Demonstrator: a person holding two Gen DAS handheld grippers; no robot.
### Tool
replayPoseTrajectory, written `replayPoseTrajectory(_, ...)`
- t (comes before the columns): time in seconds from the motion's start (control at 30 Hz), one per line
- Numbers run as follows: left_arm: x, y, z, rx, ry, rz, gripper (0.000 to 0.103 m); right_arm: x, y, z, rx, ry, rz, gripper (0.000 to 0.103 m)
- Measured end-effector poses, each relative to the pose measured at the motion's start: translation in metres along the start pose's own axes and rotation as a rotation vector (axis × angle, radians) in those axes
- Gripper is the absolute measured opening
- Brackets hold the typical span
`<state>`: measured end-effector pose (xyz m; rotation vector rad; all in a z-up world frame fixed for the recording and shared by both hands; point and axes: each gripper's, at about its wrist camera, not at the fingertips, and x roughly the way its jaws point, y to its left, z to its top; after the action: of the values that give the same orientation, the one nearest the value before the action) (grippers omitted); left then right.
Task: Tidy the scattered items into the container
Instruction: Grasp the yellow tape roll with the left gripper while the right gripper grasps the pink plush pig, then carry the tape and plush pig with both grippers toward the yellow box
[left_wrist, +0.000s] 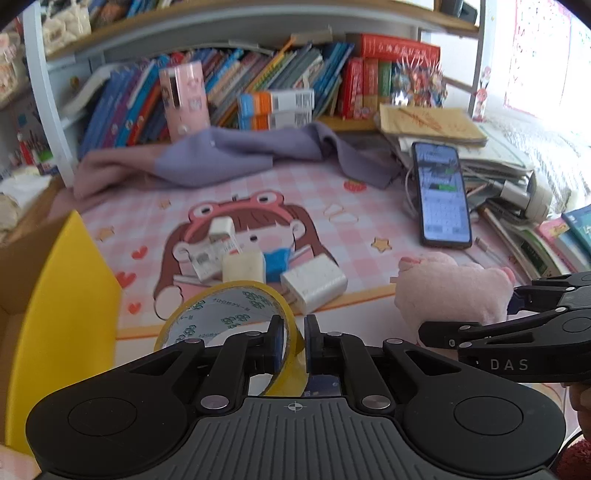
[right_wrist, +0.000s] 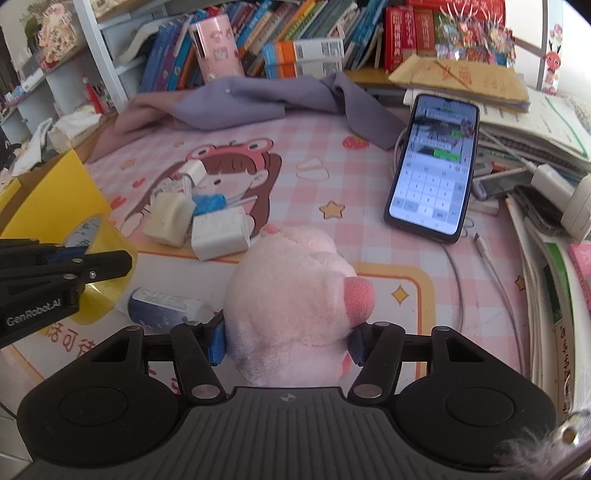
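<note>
Yellow tape roll stood pinched by its band between the 2 fingers of the left gripper, held low and level just right of the yellow box wall. The right gripper, level with it and pointing the same way, was clamped around a pink plush pig resting on the pink checked mat. 2 white chargers, an eraser block and a small bottle lay on the mat near a lit phone.

Bare mat mid-desk, between charger cluster and phone.
</note>
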<state>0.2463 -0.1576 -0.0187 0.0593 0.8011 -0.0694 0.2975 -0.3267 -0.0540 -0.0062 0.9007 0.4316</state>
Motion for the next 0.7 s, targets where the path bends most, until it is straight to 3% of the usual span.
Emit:
replayPoseTrajectory(0.37,-0.032,0.003,-0.018,-0.024,-0.022,-0.030,0.010,-0.025,0.017,-0.015,-0.016,-0.035,0.005,0.058)
replayPoseTrajectory(0.7,-0.068,0.016,-0.046,-0.020,-0.086,-0.114,0.010,-0.055,0.049,-0.035,-0.024,-0.092,-0.052,0.058)
